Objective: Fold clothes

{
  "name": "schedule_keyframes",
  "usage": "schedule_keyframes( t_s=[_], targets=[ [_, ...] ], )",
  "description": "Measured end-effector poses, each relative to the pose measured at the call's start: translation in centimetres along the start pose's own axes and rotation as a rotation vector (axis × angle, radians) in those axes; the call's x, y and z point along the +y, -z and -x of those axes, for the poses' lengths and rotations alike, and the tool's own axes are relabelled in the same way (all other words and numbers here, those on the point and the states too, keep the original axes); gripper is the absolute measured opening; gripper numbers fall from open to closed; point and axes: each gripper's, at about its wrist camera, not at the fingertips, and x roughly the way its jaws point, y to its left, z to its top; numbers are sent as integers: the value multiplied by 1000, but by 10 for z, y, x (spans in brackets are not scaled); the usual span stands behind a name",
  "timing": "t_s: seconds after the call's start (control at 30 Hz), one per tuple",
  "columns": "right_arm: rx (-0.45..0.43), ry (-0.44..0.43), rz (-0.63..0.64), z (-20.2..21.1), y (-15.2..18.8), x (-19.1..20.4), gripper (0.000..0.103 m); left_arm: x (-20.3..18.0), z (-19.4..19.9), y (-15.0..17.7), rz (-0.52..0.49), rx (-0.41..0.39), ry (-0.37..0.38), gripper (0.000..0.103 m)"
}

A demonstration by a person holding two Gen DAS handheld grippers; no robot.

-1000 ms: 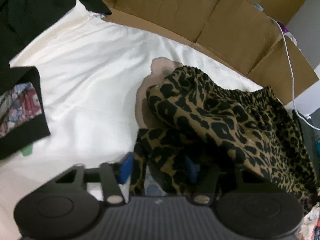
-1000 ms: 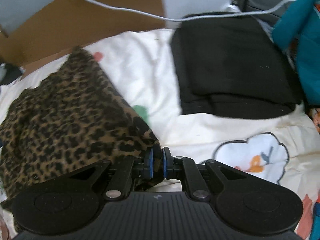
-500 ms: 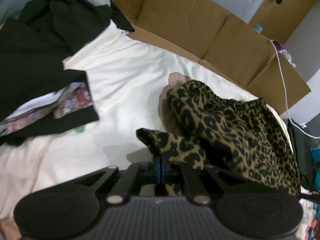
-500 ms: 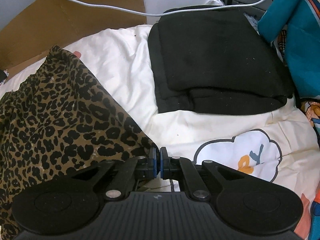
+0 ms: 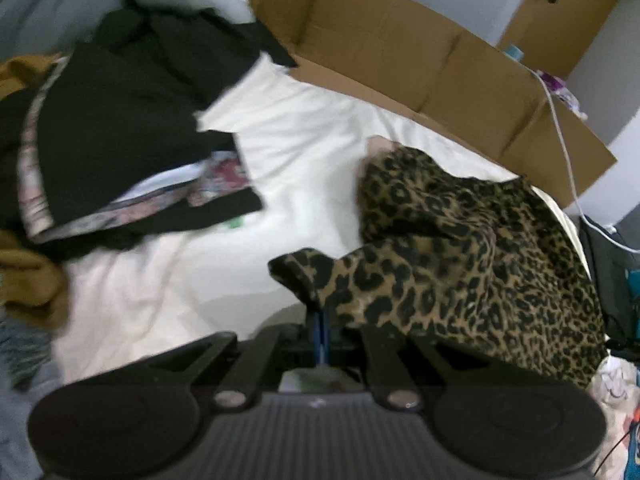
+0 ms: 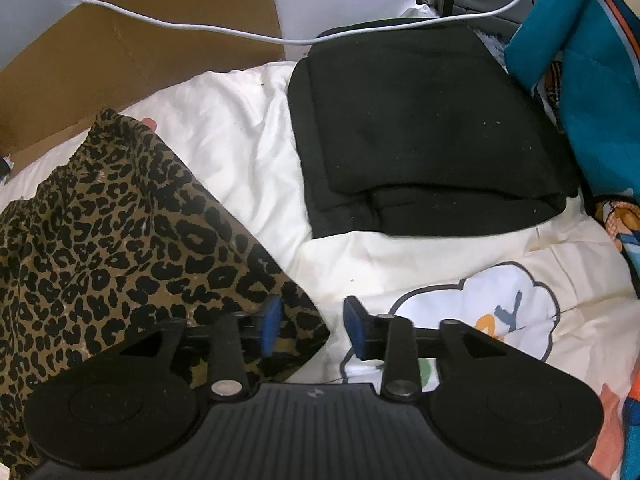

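While the leopard-print garment (image 5: 460, 248) lies half bunched on the cream bedsheet (image 5: 312, 148), the fold looks only just begun.

Step in hand: a judgement — spreading or drawing out the garment ahead of the first fold, with one corner lifted by the left claw.

Left gripper (image 5: 320, 334): blue pads pressed together, pinching a raised corner of the leopard fabric; the cloth drapes from there toward the right.

Right gripper (image 6: 312, 326): fingers spread wide, holding nothing. Its left pad (image 6: 272, 324) sits over the garment's near corner — whether it touches the cloth I cannot tell; the right pad is over the sheet's cloud print (image 6: 480, 304).

Garment position: mid-bed, between the cardboard (image 5: 420, 68) at the far edge and both claws, apart from the folded black garment (image 6: 424, 136).

Next move calls for: likely the right claw closing on that near corner, so both corners can be carried together.

Nearby: a loose pile of dark clothes (image 5: 120, 132) to the left.
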Motion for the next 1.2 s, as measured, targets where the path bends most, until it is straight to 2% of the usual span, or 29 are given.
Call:
schedule_keyframes(
  t_s=[0.1,0.17,0.27,0.33,0.4,0.5,0.6,0.73,0.8,0.9,0.97,1.03,1.07,1.2],
  targets=[
    [-1,-23,0,-3,2,1,46,3,13,5,3,2,14,2],
    [-5,-28,1,-4,2,2,54,-2,22,6,-15,-7,33,2],
    [-10,-36,1,-6,2,3,60,-13,31,5,-61,7,99,2],
    [-13,-41,1,-7,3,3,60,-17,26,10,-85,77,169,2],
    [-10,-16,-9,-9,3,0,60,-23,16,19,-136,132,164,2],
    [-11,13,-24,-10,2,-7,60,-23,5,26,-148,198,153,3],
    [-14,19,-21,-8,0,-12,60,-20,12,20,-118,184,169,13],
    [-22,22,-9,-5,-2,-16,60,-17,29,5,-72,144,212,15],
    [-26,21,-13,-4,-2,-17,60,-19,35,-4,-77,102,211,19],
    [-28,23,-13,-4,-3,-15,60,-15,26,-12,-68,67,123,19],
    [-26,21,-14,-5,-2,-14,60,-7,12,-11,-36,79,78,19],
    [-20,8,-13,-7,-2,-13,60,1,-4,-6,-22,103,39,24],
    [-17,1,-12,-7,-2,-12,60,6,-11,-3,-9,121,33,29],
    [8,-39,-3,-14,-2,-10,60,22,-40,11,47,194,22,30]
  ],
)
